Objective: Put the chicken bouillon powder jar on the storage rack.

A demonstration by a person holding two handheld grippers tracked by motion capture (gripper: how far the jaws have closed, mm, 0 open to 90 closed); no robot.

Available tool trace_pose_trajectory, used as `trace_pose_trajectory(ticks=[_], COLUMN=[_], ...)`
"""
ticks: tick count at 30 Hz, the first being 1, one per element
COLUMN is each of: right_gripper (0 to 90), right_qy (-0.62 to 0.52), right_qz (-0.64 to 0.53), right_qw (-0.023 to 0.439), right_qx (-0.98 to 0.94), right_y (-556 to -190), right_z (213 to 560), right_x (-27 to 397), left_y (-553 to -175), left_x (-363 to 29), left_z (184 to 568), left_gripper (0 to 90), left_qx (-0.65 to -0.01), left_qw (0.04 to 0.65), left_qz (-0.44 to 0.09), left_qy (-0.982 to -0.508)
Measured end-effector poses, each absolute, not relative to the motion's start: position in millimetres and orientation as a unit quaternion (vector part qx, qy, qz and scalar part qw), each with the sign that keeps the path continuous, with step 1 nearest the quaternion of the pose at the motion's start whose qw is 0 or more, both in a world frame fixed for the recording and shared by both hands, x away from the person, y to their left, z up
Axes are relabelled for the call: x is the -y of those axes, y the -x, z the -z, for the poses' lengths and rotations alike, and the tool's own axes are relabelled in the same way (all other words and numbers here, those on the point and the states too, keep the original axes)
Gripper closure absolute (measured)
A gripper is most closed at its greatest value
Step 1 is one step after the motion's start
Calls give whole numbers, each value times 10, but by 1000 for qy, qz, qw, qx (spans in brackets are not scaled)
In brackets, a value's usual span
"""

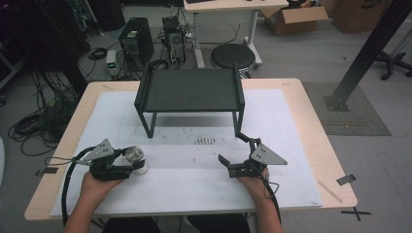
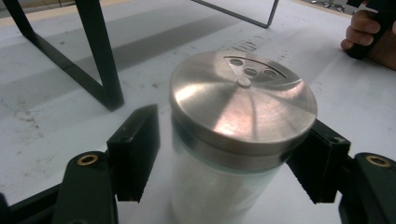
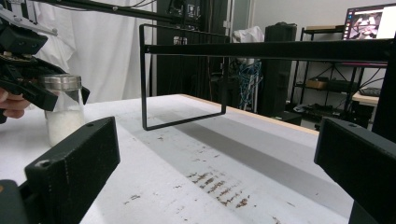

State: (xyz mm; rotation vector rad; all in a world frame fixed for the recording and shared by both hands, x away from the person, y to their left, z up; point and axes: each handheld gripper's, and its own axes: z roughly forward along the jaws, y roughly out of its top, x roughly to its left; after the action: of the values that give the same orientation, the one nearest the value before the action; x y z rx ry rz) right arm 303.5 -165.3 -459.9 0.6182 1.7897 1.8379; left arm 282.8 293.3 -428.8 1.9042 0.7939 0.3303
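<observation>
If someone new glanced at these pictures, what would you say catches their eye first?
Probably the glass shaker with its shiny metal lid, standing on the white mat near the table's left front, between the jaws of the left gripper; one jaw looks against it, the other a little off. Next comes the black metal stand at the table's middle back. The right gripper waits open and empty at the right front.

No readable text, label, brand or number on anything in view
</observation>
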Motion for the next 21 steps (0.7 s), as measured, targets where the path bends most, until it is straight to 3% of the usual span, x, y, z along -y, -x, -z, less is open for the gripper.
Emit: trace_pose_trajectory(ticks=[8,21], right_gripper=[0,0], right_qy=[-227,-227], right_qz=[-675,-675], right_qw=[248,249], right_qx=[-657,-657], right_y=[-3035,-3033], right_z=[4600,4599], right_x=[1654,1652], left_y=[-2814,-2791], left_x=[-2910,-2874], left_z=[4302,4254], left_gripper=[405,430], left_qx=[-323,-322], left_qw=[501,497], left_qz=[-139,-153], left_qy=[-791,-792])
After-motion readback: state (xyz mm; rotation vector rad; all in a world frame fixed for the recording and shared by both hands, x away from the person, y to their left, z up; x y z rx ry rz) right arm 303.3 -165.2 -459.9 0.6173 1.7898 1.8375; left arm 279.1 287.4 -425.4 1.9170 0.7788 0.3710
